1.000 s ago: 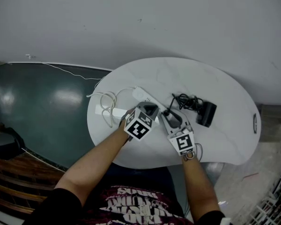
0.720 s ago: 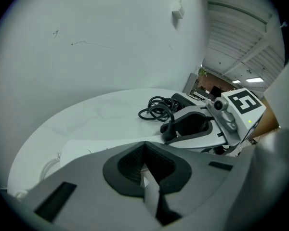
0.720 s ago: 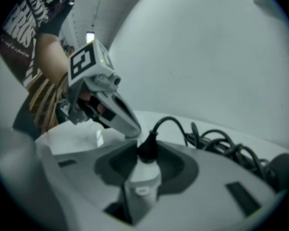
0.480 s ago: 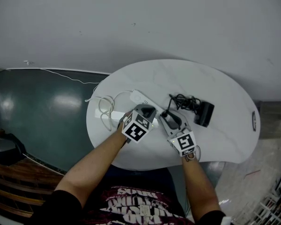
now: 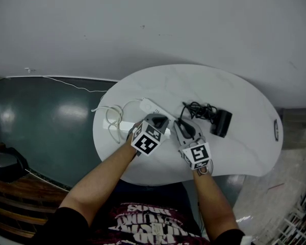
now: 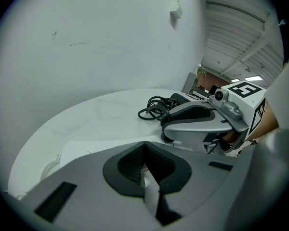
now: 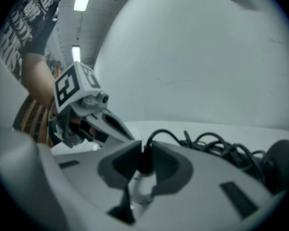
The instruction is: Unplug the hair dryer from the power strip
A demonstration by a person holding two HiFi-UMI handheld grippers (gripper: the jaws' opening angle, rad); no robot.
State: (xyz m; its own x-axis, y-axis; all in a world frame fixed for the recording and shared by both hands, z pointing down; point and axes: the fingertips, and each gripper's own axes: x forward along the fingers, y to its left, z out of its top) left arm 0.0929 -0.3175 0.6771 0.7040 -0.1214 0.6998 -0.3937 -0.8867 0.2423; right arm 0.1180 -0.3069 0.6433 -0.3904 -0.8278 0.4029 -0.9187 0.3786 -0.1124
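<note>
A white power strip [image 5: 152,105] lies on the round white table [image 5: 234,91]. My left gripper [image 5: 162,120] is shut on the strip's near end, and white plastic shows between its pads [image 6: 145,174]. Just to the right, my right gripper [image 5: 179,124] has just been closing its jaws. They now pinch the black plug [image 7: 145,161], whose cord rises from between them. That cord runs to a black coil [image 5: 198,110] and the black hair dryer [image 5: 224,122], which lies on the table to the right.
The strip's own white cord [image 5: 115,119] loops on the table's left part and trails over the edge. The dark green floor [image 5: 51,116] lies left of the table, and a grey wall [image 5: 153,24] stands behind it.
Both hands stay at the power strip. The right gripper has rolled slightly about its own line.
</note>
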